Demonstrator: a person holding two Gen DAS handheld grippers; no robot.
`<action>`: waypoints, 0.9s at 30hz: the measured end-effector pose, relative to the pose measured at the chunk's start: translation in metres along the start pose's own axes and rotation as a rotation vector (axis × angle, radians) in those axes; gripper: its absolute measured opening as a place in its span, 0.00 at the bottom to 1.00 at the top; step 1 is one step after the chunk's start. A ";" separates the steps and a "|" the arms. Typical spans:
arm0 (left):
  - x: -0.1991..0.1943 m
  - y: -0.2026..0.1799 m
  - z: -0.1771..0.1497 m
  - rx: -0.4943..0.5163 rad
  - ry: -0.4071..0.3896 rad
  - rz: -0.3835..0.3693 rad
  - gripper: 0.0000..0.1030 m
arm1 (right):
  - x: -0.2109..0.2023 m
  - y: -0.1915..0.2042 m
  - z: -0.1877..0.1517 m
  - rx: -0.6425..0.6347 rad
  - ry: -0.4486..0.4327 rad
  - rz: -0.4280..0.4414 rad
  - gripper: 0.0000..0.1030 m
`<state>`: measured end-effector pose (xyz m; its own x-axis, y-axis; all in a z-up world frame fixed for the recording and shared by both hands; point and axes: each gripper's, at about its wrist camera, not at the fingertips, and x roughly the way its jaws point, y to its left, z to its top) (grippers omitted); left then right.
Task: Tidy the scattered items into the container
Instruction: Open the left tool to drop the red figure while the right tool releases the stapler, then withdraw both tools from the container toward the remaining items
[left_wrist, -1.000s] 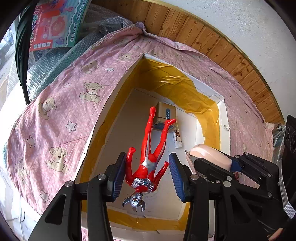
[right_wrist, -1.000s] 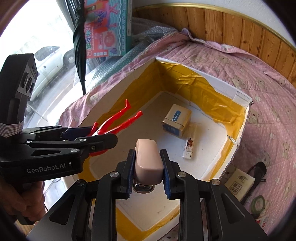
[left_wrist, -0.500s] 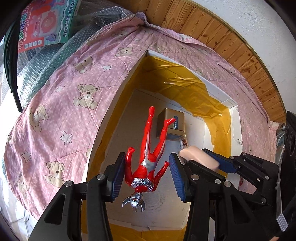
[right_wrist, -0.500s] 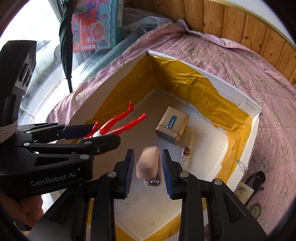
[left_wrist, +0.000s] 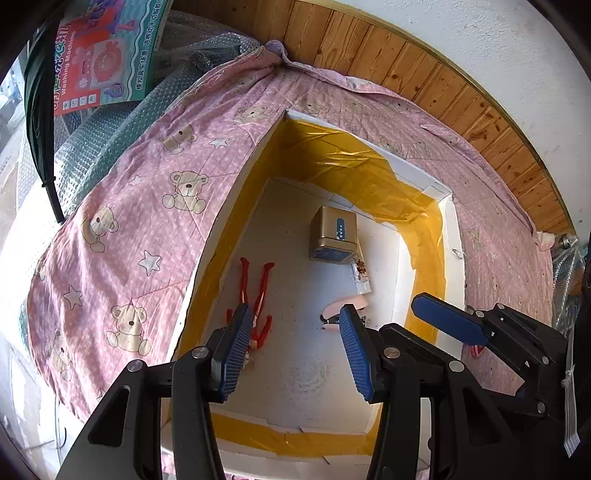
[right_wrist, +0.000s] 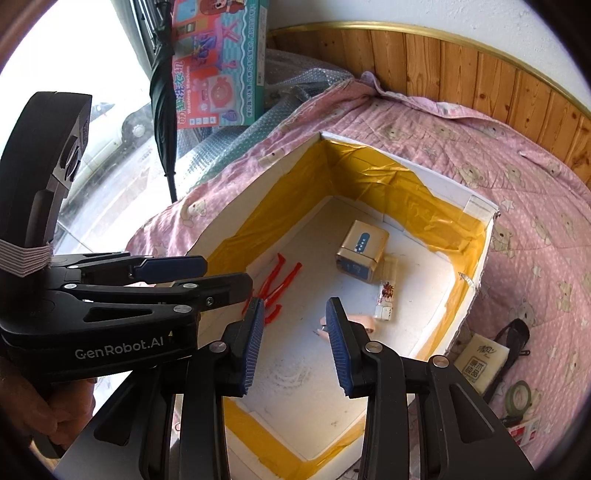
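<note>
Dropped since a second ago, the red action figure (left_wrist: 255, 295) and pink stapler (right_wrist: 360, 321) now lie inside the foam box (right_wrist: 476, 206), both tools, left tool (left_wrist: 295, 350) and right tool (right_wrist: 295, 343), gaping empty, so withdrawing carelessly risks clipping its taped rim.
</note>
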<state>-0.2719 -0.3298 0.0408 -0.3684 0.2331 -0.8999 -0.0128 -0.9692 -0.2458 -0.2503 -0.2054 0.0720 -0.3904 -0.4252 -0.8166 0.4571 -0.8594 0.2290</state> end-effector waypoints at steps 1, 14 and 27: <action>-0.004 -0.001 -0.003 -0.002 -0.003 -0.002 0.49 | -0.005 0.001 -0.003 0.001 -0.009 0.006 0.36; -0.074 -0.034 -0.066 0.012 -0.099 -0.070 0.49 | -0.067 0.009 -0.061 0.071 -0.153 0.062 0.36; -0.110 -0.068 -0.126 0.008 -0.203 -0.111 0.51 | -0.109 -0.010 -0.125 0.154 -0.277 0.159 0.36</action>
<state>-0.1138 -0.2795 0.1109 -0.5436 0.3181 -0.7767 -0.0705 -0.9394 -0.3354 -0.1123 -0.1153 0.0925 -0.5354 -0.6001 -0.5944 0.4118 -0.7999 0.4367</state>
